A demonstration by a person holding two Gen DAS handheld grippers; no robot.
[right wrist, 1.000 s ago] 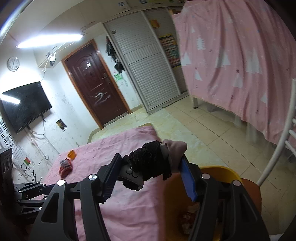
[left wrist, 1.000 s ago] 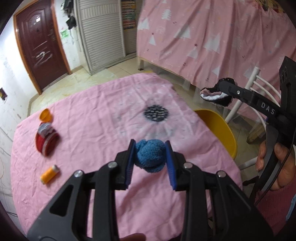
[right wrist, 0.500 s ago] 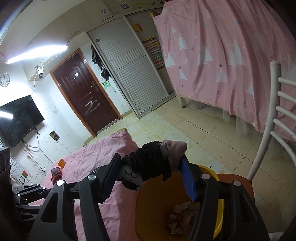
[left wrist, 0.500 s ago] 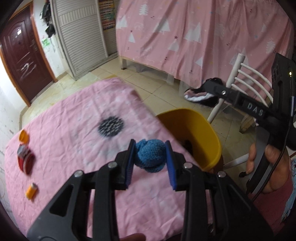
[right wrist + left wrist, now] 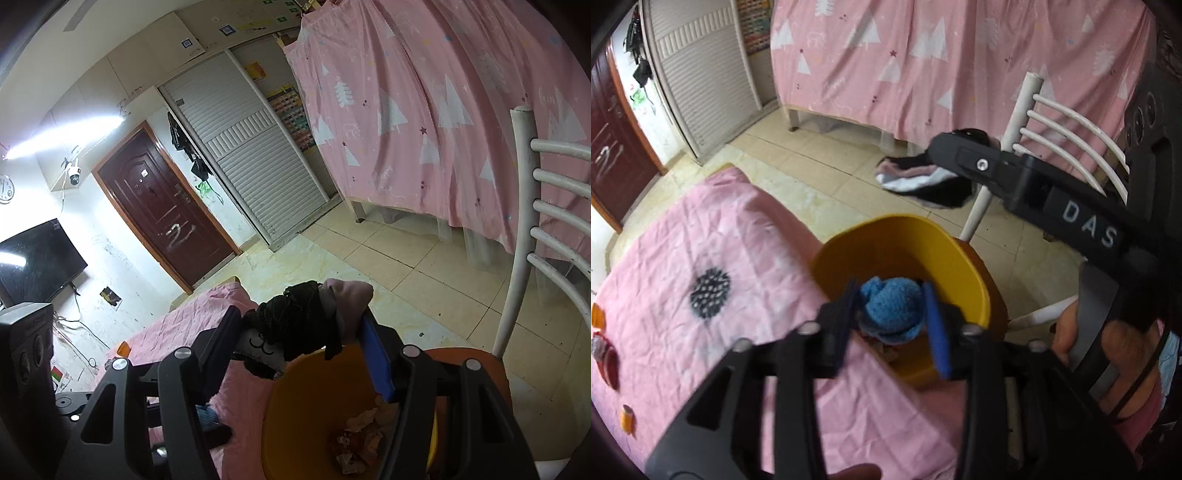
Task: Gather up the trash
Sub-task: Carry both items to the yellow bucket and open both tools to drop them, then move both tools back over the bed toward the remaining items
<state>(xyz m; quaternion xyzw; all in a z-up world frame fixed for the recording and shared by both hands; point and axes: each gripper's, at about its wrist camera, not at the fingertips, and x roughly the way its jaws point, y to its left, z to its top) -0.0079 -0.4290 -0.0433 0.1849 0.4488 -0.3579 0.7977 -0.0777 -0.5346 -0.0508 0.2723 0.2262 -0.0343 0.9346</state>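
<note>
Both grippers, left gripper (image 5: 891, 325) and right gripper (image 5: 299, 343), hang loaded above the yellow bin (image 5: 960, 258).

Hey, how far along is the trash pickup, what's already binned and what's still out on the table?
Done: the yellow bin already holds crumpled scraps. In hand: the left hand-held gripper holds a blue knit ball over the bin, jaws apparently loosening; the right hand-held gripper clamps a dark sock bundle. Left on the table: a dark spiky ball, red item and orange bits.
</note>
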